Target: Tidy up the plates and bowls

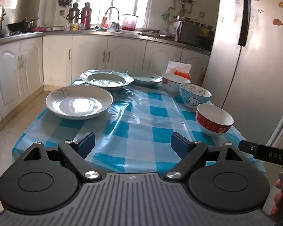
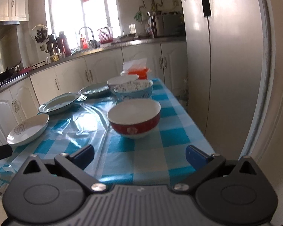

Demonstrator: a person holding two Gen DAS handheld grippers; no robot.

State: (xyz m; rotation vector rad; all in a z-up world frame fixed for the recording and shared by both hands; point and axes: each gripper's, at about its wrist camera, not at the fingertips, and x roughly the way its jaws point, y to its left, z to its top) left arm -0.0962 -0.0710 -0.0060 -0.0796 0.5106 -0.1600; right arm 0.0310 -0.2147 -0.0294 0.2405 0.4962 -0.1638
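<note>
Three plates lie along the table's left side: a white floral plate nearest, a wide-rimmed deep plate behind it, and a small plate farthest. Three bowls stand along the right side: a red bowl nearest, a blue cartoon bowl, and a white floral bowl. My left gripper is open and empty over the table's near edge. My right gripper is open and empty, just short of the red bowl.
The table has a blue checked plastic cloth. A tissue pack sits at the far end. A fridge stands close on the right. Kitchen cabinets and the counter run behind and to the left.
</note>
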